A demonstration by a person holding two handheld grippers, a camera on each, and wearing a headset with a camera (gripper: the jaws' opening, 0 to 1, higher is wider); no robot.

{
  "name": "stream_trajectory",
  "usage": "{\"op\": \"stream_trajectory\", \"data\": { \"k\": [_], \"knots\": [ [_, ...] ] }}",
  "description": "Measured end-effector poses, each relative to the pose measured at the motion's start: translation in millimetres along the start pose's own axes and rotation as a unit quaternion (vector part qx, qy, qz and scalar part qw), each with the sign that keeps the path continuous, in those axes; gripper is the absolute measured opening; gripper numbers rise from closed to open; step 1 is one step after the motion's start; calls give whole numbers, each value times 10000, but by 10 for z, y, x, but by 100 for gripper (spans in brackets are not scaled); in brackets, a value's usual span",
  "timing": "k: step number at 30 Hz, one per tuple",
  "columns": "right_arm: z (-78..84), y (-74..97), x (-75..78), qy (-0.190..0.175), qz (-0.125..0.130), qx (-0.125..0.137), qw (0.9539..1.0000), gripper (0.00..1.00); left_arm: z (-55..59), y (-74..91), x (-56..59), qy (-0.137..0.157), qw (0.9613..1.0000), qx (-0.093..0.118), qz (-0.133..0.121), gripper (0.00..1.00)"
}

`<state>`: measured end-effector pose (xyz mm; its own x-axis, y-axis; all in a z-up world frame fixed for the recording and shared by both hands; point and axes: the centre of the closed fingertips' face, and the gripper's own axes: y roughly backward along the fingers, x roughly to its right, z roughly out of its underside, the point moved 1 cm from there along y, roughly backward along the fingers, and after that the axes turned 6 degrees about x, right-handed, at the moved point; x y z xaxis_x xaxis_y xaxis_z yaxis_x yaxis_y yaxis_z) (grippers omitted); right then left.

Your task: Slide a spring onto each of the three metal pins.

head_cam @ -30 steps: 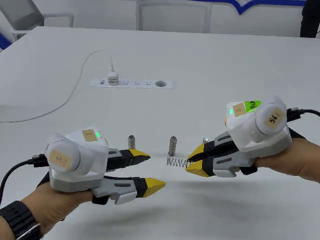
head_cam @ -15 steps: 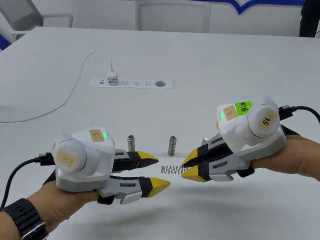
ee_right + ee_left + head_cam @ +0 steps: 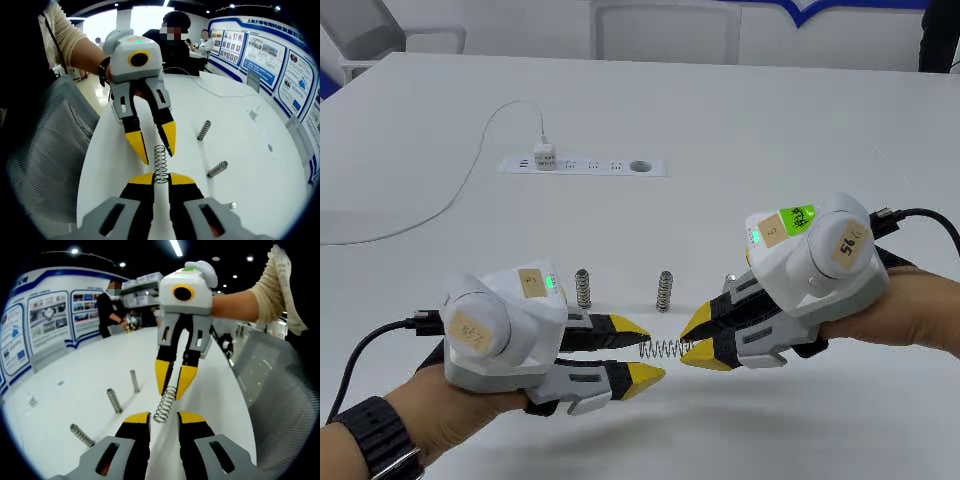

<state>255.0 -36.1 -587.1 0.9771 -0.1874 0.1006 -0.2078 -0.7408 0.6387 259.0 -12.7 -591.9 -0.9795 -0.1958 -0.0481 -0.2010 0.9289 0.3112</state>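
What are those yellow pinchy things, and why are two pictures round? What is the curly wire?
They are two hand-held grippers, like big tongs, one in each hand. The wide picture comes from a camera on the person's head, looking down at a white table. Each round picture comes from a small camera on one hand-held gripper. The right hand-held gripper pinches one end of a loose spring. The left hand-held gripper is open, its jaws either side of the other end. On the table stand three metal pins: the left pin and the middle pin already wear springs; the right pin is bare.
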Motion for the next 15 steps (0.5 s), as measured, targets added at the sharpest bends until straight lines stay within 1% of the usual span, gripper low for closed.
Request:
{"op": "stream_trajectory", "data": {
  "k": [6,11,15],
  "knots": [
    [-25,3,-12,-6,-11,22,10000,11,4,-1,-26,-105,9999,-15,-49,14],
    [-46,21,-20,-32,-19,43,10000,12,14,-1,-27,-118,9999,-38,-57,12],
    [-104,48,-28,-37,-26,106,9999,12,17,1,-22,-115,9999,-51,-57,12]
  ]
}}
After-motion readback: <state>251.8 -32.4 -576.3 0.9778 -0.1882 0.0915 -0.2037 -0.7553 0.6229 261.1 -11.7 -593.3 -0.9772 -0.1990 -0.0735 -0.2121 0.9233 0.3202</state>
